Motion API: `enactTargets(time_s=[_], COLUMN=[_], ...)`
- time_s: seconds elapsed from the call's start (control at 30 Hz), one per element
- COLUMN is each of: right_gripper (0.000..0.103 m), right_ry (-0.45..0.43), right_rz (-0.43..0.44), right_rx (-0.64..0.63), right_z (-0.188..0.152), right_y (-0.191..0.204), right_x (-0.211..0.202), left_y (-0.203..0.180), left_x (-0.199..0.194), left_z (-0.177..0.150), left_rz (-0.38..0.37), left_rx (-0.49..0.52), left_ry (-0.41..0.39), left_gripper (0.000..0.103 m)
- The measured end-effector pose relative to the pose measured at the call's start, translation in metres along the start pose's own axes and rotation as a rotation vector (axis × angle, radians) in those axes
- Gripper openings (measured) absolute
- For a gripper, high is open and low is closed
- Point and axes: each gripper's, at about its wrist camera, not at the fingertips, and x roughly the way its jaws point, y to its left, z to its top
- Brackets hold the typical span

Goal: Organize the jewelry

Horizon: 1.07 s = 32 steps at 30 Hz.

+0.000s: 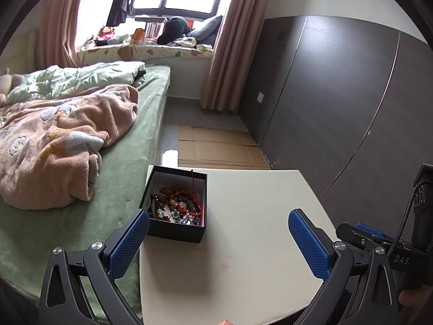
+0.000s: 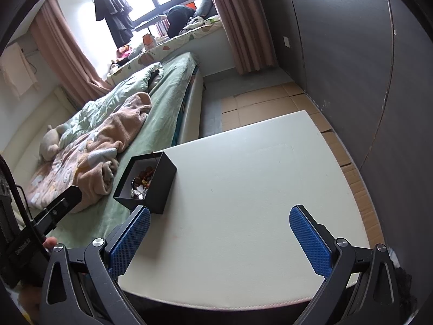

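so there's a white table (image 1: 243, 243) pushed right up against the side of a bed (image 1: 130, 162), and a small black box (image 1: 176, 203) sits at the table's left edge, toward the far left corner, lid off. inside it is a heap of jewelry (image 1: 178, 205): red cord bracelets, brown and green beads, some clear sparkly bits, all tangled together. one red cord leans up against the box's back wall. from the right wrist view the same box (image 2: 151, 181) shows its dark outer side and a peek of the beads (image 2: 142, 181).

the left gripper (image 1: 218, 239) hangs over the near part of the table with its blue padded fingers (image 1: 130, 243) spread wide apart, nothing between them. its left finger tip looks just beside the box's near left corner, can't tell if it actually touches. the right gripper (image 2: 219, 239) is over the near edge of the table too, fingers wide apart as well, holding nothing, with the box just past its left finger (image 2: 131, 241).

the rest of the table top is bare white apart from a faint pinkish smudge (image 1: 224, 266). on the bed there's a rumpled peach blanket (image 1: 59, 146) and a pale green quilt (image 1: 75, 78). flattened cardboard (image 1: 216, 146) lies on the floor beyond the table's far edge, next to a dark wardrobe (image 1: 338, 94).
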Motion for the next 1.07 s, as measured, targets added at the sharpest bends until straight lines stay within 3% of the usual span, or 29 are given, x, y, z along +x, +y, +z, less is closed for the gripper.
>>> enactTargets(time_s=[1.07], right_gripper=[0.103], right_ry=[-0.002], right_rz=[-0.001], right_rx=[0.023], right_z=[-0.001], right_y=[-0.006], right_x=[-0.004], left_y=[-0.012], left_x=[-0.009], left_z=[-0.003], left_rz=[0.013], left_rx=[0.040], left_ry=[-0.024], left_gripper=[0.102])
